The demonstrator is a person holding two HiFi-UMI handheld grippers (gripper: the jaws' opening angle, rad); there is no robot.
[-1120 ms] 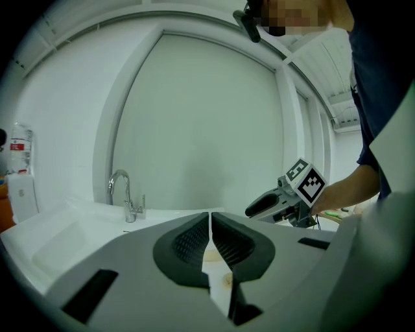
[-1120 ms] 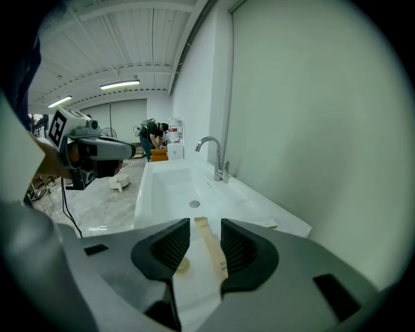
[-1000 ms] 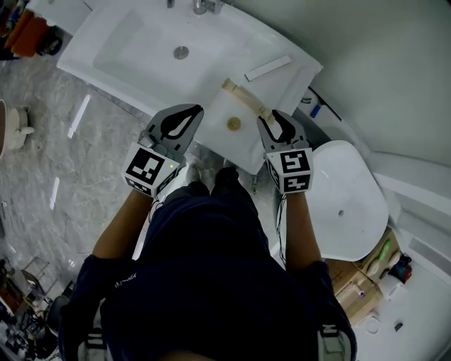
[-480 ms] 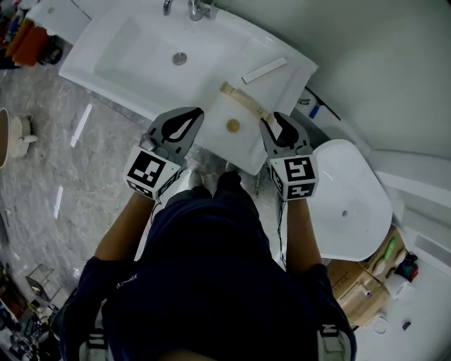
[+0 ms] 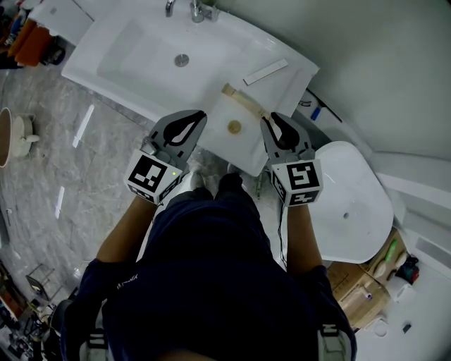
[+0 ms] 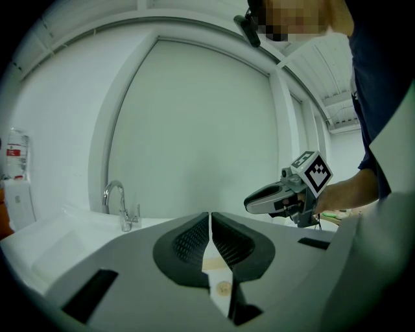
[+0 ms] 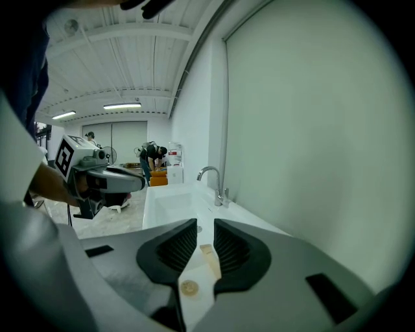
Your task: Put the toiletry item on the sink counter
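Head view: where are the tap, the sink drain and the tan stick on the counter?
tap (image 5: pixel 199 10), head view, its base at the top edge.
drain (image 5: pixel 182 60), head view, centre of the metal disc.
tan stick (image 5: pixel 244 101), head view, middle of its length.

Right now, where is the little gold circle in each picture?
Head view: the gold circle lies on the white counter, above the picture's middle.
Left gripper view: the circle sits low, just right of centre.
Right gripper view: the circle sits low, left of centre.
Shared landmark: the tap, seen in all three.
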